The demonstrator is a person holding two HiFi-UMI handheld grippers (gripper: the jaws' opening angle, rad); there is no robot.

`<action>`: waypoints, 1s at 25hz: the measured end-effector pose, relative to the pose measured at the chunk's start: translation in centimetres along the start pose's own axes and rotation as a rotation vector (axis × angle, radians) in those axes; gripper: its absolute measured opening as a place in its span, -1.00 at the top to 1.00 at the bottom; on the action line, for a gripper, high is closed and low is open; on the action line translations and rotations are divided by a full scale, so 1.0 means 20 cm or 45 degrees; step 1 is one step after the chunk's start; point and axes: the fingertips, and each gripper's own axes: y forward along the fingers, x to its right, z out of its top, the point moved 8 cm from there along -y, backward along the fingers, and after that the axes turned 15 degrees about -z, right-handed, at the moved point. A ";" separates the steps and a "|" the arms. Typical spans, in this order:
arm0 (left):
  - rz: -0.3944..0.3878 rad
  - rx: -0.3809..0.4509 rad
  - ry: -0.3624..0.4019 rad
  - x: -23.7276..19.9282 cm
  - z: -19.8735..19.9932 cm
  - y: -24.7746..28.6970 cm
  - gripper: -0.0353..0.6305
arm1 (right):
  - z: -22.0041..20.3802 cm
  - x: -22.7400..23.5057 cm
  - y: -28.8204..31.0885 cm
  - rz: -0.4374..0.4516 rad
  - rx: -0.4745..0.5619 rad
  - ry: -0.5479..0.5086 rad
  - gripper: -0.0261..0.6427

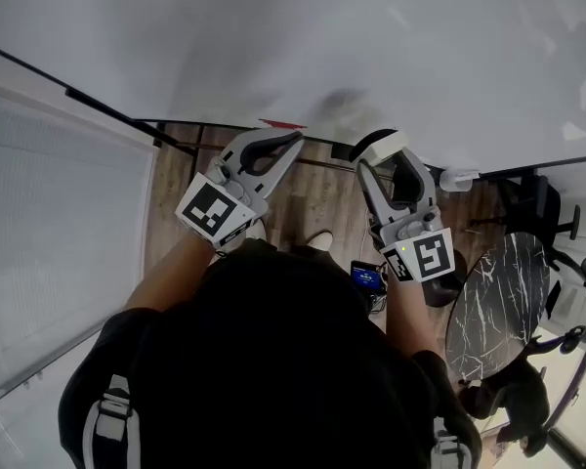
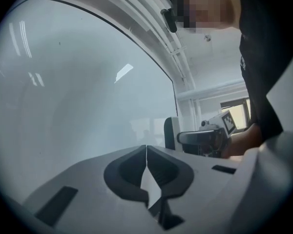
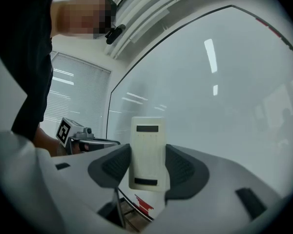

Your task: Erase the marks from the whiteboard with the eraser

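The whiteboard (image 1: 303, 37) fills the top of the head view, with a faint grey smudge (image 1: 340, 102) near its lower edge. My right gripper (image 1: 385, 154) is shut on a white eraser (image 3: 147, 152), which stands upright between the dark pads (image 3: 116, 165) just below that smudge. The eraser's white end (image 1: 383, 146) shows in the head view, close to the board. My left gripper (image 1: 291, 143) sits to its left, shut with nothing in it; its pads (image 2: 132, 172) meet at the tips. The whiteboard surface (image 2: 78, 96) looks plain in the left gripper view.
A red mark (image 1: 281, 123) lies at the board's lower edge. Below is a wooden floor (image 1: 313, 198), a round marble-top table (image 1: 498, 301) at right, and a window blind (image 1: 59, 223) at left. A small white object (image 1: 457, 178) sits on the board's ledge.
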 end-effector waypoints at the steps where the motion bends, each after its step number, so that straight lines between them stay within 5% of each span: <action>1: 0.005 -0.005 -0.012 0.00 -0.03 -0.03 0.88 | -0.03 -0.03 0.01 0.006 -0.009 0.000 0.25; 25: -0.003 -0.042 -0.013 -0.07 -0.14 -0.18 0.88 | -0.19 -0.29 0.17 0.062 -0.100 -0.048 0.26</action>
